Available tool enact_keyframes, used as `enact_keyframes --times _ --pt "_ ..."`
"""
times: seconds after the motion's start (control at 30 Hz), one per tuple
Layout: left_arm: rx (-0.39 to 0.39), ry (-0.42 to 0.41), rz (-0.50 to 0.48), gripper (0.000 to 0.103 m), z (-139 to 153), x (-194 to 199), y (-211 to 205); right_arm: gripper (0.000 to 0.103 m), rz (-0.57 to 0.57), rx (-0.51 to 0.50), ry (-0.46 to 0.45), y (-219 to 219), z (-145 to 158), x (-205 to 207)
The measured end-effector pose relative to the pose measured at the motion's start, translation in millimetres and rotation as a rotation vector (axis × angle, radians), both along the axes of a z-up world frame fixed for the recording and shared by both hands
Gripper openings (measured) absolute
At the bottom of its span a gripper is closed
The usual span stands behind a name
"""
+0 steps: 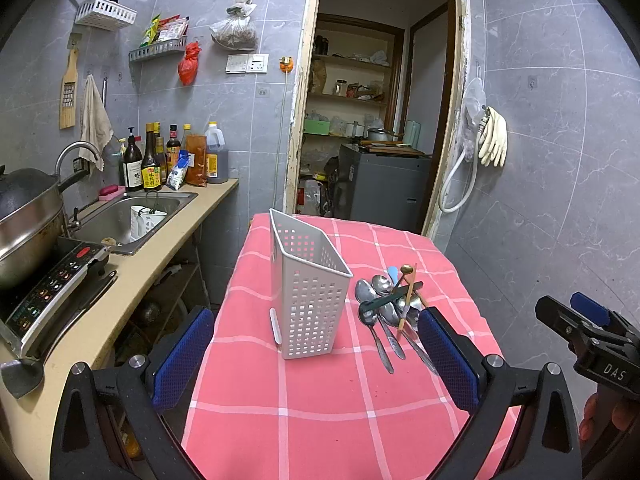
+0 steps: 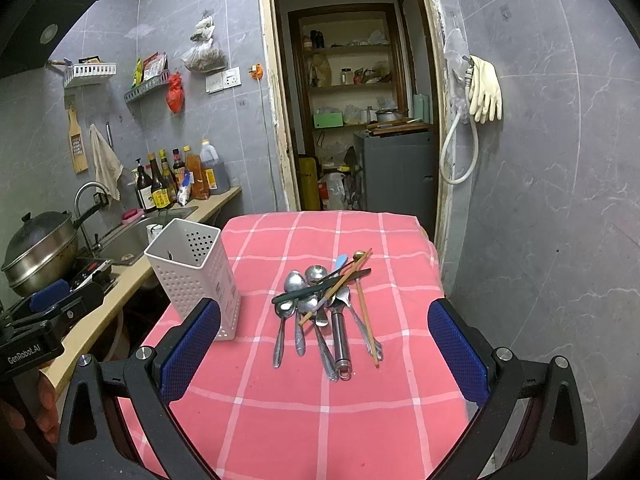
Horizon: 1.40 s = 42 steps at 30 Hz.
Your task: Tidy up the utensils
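Observation:
A white perforated utensil holder (image 1: 310, 296) stands upright on the pink checked tablecloth (image 1: 320, 400); it also shows in the right wrist view (image 2: 196, 276) at the table's left side. A pile of metal spoons, chopsticks and dark-handled utensils (image 1: 394, 306) lies to its right, and shows in the right wrist view (image 2: 328, 304). My left gripper (image 1: 316, 360) is open and empty, held above the near table in front of the holder. My right gripper (image 2: 324, 352) is open and empty, just short of the pile.
A counter (image 1: 120, 280) with a sink (image 1: 132, 216), a wok on an induction cooker (image 1: 24, 236) and sauce bottles (image 1: 160, 160) runs along the left. An open doorway (image 1: 372, 120) lies beyond the table. A grey tiled wall with hanging gloves (image 1: 494, 142) is at right.

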<state>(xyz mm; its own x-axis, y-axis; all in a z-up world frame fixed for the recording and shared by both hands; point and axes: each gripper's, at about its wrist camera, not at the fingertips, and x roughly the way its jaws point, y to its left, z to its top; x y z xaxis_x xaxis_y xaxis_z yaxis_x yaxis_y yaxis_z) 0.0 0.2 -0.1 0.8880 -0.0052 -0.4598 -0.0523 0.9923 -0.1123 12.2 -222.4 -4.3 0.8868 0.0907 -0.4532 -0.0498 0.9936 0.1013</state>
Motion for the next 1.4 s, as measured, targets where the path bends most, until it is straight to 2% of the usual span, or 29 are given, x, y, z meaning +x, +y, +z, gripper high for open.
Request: enact_keyframes --times 1.4 --pt "-0.001 0.001 0.001 0.102 -0.1 0.1 0.0 0.102 0.006 -0.001 0.010 5.1 -3.9 -0.2"
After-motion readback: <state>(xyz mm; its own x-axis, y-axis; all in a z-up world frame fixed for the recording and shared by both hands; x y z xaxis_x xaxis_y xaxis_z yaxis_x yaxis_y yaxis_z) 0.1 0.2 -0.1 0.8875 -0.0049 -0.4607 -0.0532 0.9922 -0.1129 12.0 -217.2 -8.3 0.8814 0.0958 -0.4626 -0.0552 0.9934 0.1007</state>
